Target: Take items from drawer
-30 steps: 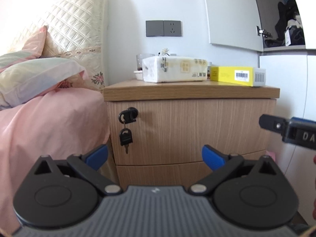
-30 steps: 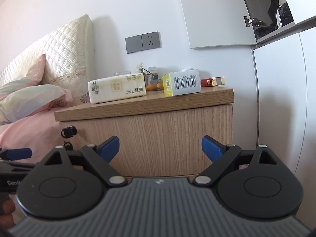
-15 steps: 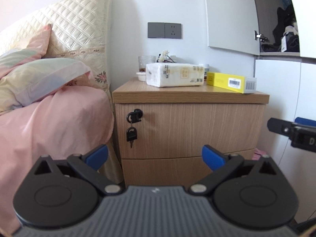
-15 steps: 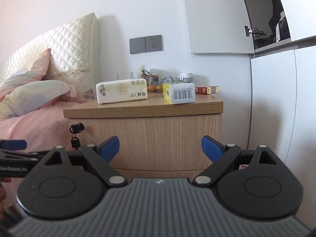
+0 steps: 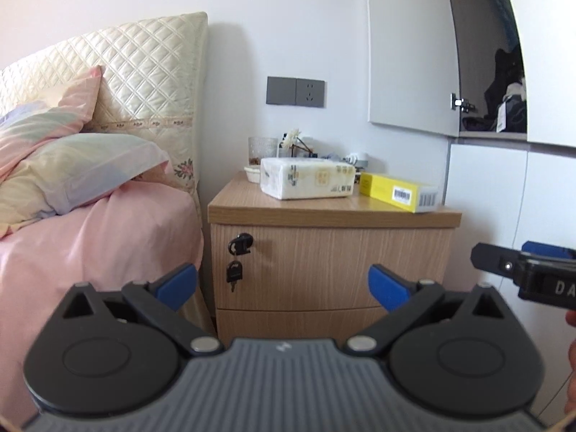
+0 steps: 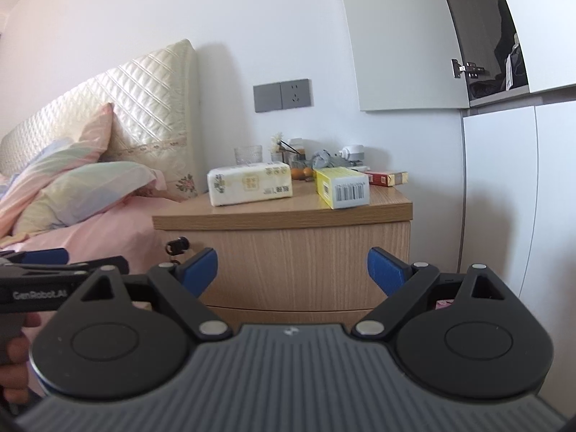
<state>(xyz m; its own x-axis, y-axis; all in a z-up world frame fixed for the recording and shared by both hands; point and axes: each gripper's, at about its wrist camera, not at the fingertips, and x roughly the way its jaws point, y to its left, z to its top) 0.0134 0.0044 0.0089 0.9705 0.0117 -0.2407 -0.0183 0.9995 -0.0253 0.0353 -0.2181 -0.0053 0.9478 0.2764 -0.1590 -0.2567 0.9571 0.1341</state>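
A light wood nightstand (image 5: 334, 212) (image 6: 284, 216) stands beside the bed. Its upper drawer front (image 5: 324, 270) (image 6: 306, 262) is closed, with a black key (image 5: 240, 244) in the lock and a second key hanging below. A lower drawer front (image 5: 298, 320) shows under it. My left gripper (image 5: 282, 284) is open and empty, some way in front of the drawers. My right gripper (image 6: 291, 268) is open too, holding nothing, level with the upper drawer. Each gripper appears at the edge of the other's view.
On the nightstand top lie a white tissue pack (image 5: 306, 178) (image 6: 250, 183), a yellow box (image 5: 399, 187) (image 6: 343, 187), a glass (image 5: 262, 149) and small clutter. A bed with pink cover (image 5: 90, 244) is left. White wardrobe doors (image 5: 504, 198) are right, one upper door open.
Both grippers have drawn back and risen, so the nightstand looks smaller and its top is now seen from above. Both stay open.
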